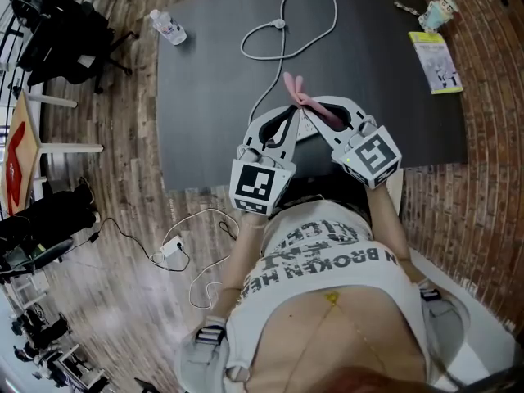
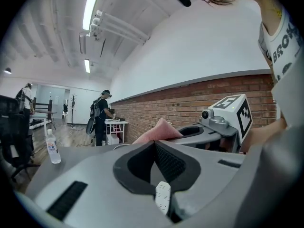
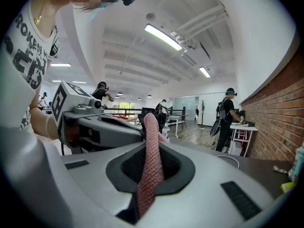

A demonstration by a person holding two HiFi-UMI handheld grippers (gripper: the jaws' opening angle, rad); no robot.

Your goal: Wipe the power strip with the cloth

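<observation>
Right gripper (image 3: 152, 148) jaws clamped on cloth (image 3: 151, 127), tail out toward 11 o'clock, ready for wiping; left gripper (image 2: 154, 145) jaws together, empty (probably spare for steadying)

My white shirt (image 1: 327, 256) has dark block lettering; ahead of it, left gripper (image 2: 154, 146) and right gripper (image 3: 151, 148) are grey.

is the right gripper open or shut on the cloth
Shut on it: the right gripper has its jaws pressed on the pink cloth, which stands between them.
</observation>
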